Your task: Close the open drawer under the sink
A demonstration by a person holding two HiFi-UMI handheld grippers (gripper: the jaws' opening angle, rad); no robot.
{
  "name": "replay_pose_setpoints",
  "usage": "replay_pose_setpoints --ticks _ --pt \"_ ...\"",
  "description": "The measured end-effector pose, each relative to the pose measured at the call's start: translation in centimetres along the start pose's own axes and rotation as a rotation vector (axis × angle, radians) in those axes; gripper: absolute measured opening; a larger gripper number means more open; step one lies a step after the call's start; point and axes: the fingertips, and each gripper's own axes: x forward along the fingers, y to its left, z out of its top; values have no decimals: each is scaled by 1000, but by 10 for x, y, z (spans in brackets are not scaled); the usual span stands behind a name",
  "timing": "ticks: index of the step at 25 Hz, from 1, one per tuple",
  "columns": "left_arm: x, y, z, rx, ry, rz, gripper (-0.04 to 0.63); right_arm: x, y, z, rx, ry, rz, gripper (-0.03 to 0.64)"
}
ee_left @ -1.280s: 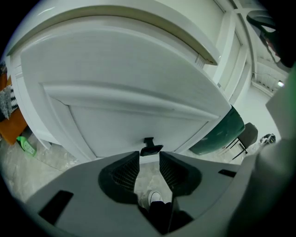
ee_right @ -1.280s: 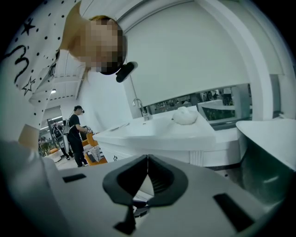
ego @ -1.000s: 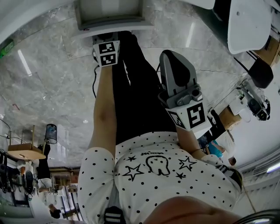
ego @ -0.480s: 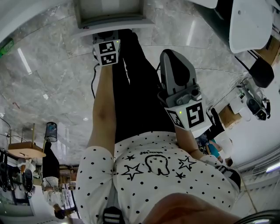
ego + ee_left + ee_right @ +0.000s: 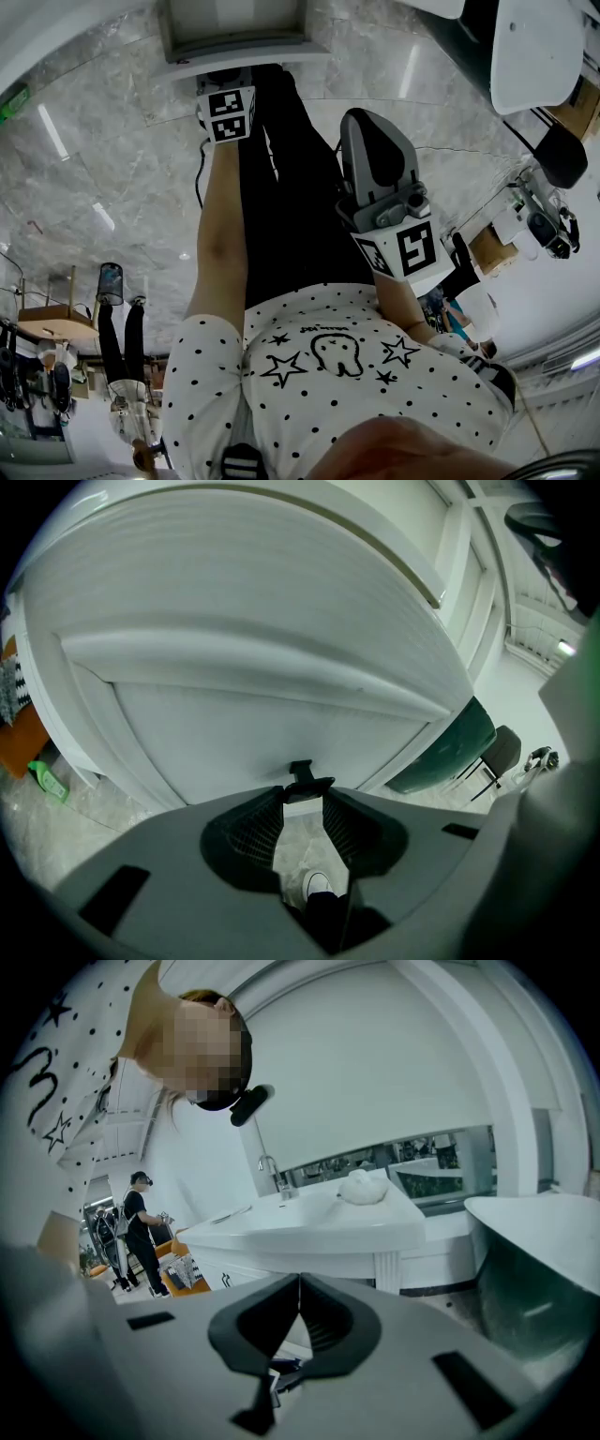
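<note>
The floor (image 5: 112,187) under me is grey marble, glossy, and long strips of light (image 5: 52,131) are mirrored in it. My right gripper view shows a white wall (image 5: 375,1072) with a wide window (image 5: 441,1162) low in it, a white table (image 5: 309,1227) carrying a tap (image 5: 272,1174), and beside it a tub (image 5: 534,1218) with white rim and dark green side

Floor (image 5: 103,178): grey marble, glossy, ceiling lights reflect in it. The white drawer unit (image 5: 234,47) stands on it at top of head view. Person's white shoe (image 5: 317,885) also on it. In left gripper view, a small green object (image 5: 47,782) lies on the floor near the unit's left corner.
</note>
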Motion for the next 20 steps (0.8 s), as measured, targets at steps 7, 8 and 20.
replay_pose_setpoints --ticks 7,8,20 --pt "3 1 -1 4 7 -1 132 2 -4 -3 2 5 -5 15" --pt "3 1 -1 4 7 0 132 2 -5 -3 2 5 -6 15" --pt "3 3 10 11 -4 17 132 -3 -6 -1 5 5 -11 15"
